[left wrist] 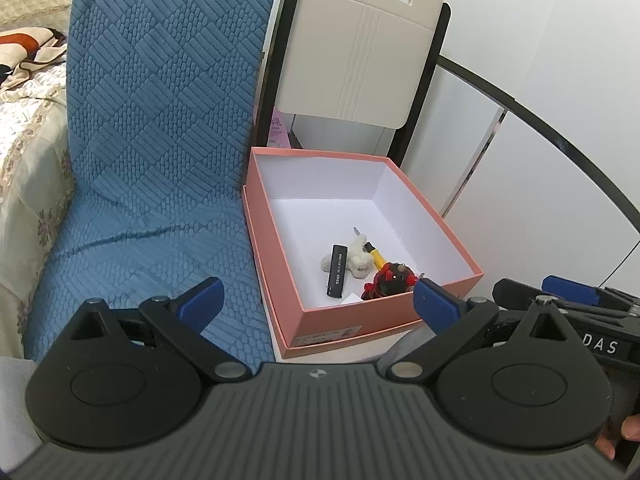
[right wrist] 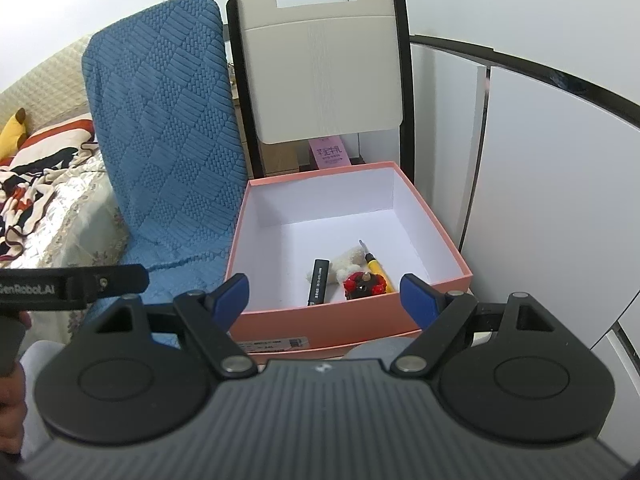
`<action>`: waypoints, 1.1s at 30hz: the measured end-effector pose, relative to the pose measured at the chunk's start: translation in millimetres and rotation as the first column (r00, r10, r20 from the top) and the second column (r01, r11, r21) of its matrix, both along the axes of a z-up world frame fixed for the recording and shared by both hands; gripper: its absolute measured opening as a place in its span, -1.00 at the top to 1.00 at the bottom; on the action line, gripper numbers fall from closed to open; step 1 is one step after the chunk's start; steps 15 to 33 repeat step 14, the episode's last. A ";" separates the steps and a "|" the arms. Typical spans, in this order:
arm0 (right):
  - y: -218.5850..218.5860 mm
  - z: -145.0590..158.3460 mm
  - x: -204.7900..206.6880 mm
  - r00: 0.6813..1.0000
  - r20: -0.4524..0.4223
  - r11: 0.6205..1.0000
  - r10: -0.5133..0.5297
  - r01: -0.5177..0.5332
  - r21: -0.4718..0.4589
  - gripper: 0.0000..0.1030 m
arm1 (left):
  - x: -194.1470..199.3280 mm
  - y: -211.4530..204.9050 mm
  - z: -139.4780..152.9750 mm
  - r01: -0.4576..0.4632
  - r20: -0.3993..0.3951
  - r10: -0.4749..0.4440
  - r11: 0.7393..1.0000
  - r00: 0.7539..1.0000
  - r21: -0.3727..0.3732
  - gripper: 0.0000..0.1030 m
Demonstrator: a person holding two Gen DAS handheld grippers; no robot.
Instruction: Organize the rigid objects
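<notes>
Two open hand-held grippers before a part-filled box. A blue quilted chair cover [right wrist: 168,152] stands at the box's left side; a cream folding chair back [right wrist: 320,64] rises behind its far edge. The pink cardboard box [right wrist: 320,316], white inside, holds four items clustered at its near-right corner: a black rectangular stick [right wrist: 318,282], a small white plush toy [right wrist: 348,262], a yellow-handled screwdriver [right wrist: 376,266] and a red-and-black toy figure [right wrist: 366,284]. Left gripper [left wrist: 316,300] and right gripper [right wrist: 324,296] hover short of the near edge, fingers spread wide and empty. Judged step: between placements, nothing in hand. The next move calls for locating another loose rigid object, none being visible outside the box.
</notes>
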State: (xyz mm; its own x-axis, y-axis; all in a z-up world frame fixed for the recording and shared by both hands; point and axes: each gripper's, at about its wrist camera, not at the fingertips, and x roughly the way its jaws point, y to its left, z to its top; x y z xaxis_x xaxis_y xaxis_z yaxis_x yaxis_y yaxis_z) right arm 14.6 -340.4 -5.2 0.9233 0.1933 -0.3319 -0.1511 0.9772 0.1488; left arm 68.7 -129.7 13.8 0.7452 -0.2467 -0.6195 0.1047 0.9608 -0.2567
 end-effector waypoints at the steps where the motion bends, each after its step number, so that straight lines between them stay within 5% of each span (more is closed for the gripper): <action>1: 0.7 -0.3 -0.1 1.000 0.000 1.000 0.001 -0.001 -0.003 -0.63 | -0.7 0.6 0.4 -0.002 0.001 0.002 1.000 1.000 0.000 -0.99; 33: 3.6 -0.3 -1.4 1.000 -0.002 1.000 -0.003 0.003 -0.009 -0.63 | -4.7 3.8 1.4 -0.001 0.006 0.001 1.000 1.000 -0.009 -0.99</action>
